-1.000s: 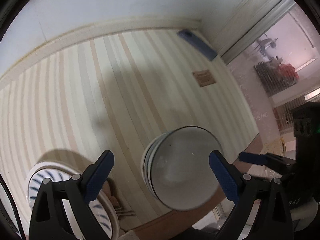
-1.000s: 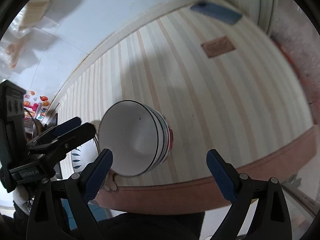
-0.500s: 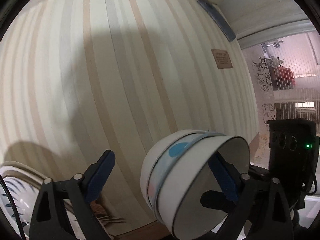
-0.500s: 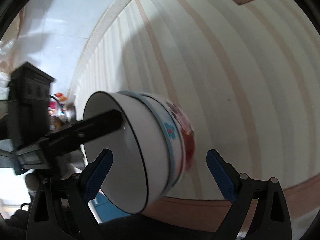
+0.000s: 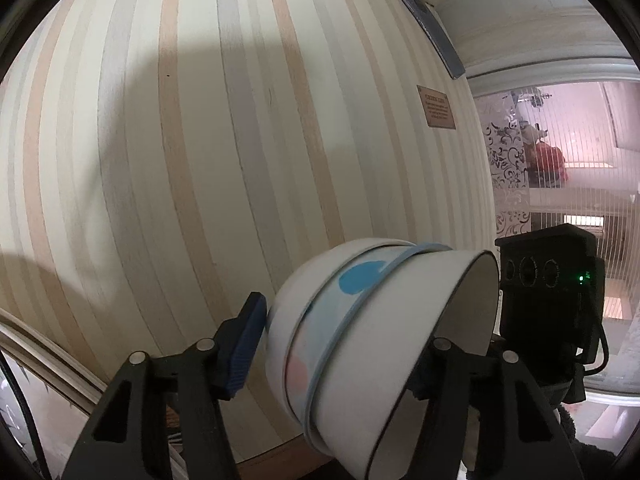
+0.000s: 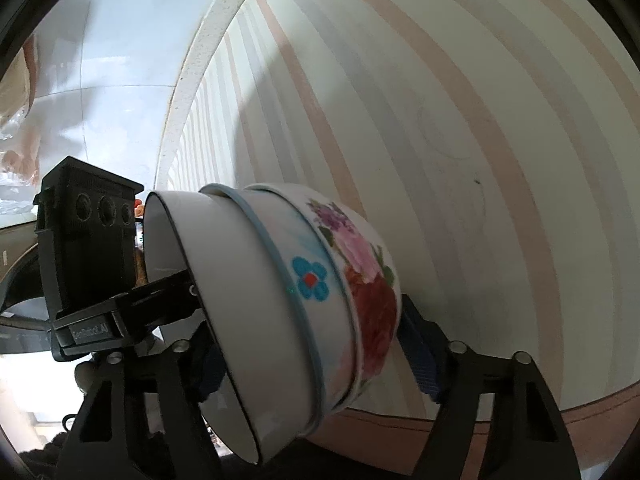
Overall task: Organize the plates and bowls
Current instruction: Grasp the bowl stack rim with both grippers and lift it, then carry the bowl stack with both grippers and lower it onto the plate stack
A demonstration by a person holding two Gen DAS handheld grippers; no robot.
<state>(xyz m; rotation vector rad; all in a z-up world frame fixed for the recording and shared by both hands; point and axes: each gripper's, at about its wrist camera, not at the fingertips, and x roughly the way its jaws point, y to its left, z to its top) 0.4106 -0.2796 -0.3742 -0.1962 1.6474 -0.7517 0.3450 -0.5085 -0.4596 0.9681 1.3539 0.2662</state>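
A nested stack of three bowls (image 5: 372,356) lies tipped on its side between my two grippers, above a striped tabletop (image 5: 200,140). The stack also shows in the right wrist view (image 6: 288,312), with a flowered outer bowl, a blue-rimmed middle one and a white black-rimmed inner one. My left gripper (image 5: 340,348) is shut on the stack, one pad at its base, the other at the rim. My right gripper (image 6: 316,360) is shut on the same stack from the opposite side. A blue-patterned plate (image 5: 12,420) peeks in at the lower left.
A dark blue flat object (image 5: 432,32) and a small brown card (image 5: 436,112) lie at the table's far end. A pale wall (image 6: 120,40) runs along the table's far side. A wooden table edge (image 6: 560,412) runs near me.
Both grippers have closed in on the bowl stack from opposite sides. The stack has tipped onto its side and is now held between them, closer to the cameras.
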